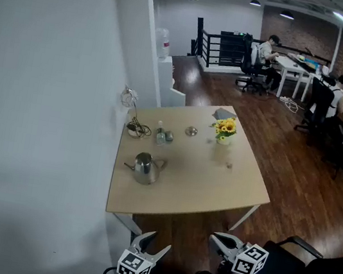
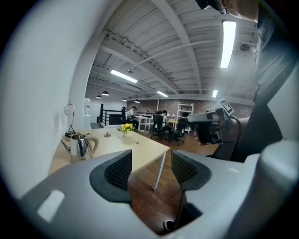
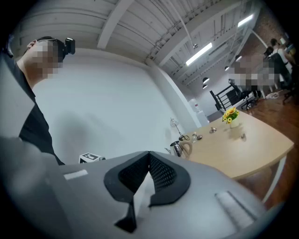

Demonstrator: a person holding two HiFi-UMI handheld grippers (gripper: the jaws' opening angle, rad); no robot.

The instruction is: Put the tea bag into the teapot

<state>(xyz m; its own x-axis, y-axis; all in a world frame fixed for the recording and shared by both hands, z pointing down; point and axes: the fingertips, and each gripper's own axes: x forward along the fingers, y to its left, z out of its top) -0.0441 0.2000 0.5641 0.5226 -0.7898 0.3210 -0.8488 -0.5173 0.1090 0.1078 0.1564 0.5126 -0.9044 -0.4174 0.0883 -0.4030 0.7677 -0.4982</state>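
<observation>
The steel teapot point(image 1: 145, 168) stands on the left part of the wooden table point(image 1: 214, 192), and it also shows in the left gripper view point(image 2: 80, 145) and the right gripper view point(image 3: 177, 148). A small pale thing point(image 1: 229, 165) on the table's right side may be the tea bag; it is too small to tell. Both grippers hover below the table's near edge, well short of the teapot. My left gripper point(image 1: 155, 243) point(image 2: 151, 157) is open with nothing between its pads. My right gripper point(image 1: 216, 240) point(image 3: 149, 155) has its tips together, and I see nothing held in it.
A vase of yellow flowers point(image 1: 224, 130), a small metal lid point(image 1: 190, 131), a little bottle point(image 1: 159, 136) and coiled cables point(image 1: 136, 128) sit at the table's far side. A white wall point(image 1: 39, 111) runs along the left. A black chair point(image 1: 298, 255) is by my right gripper. People sit at desks far back.
</observation>
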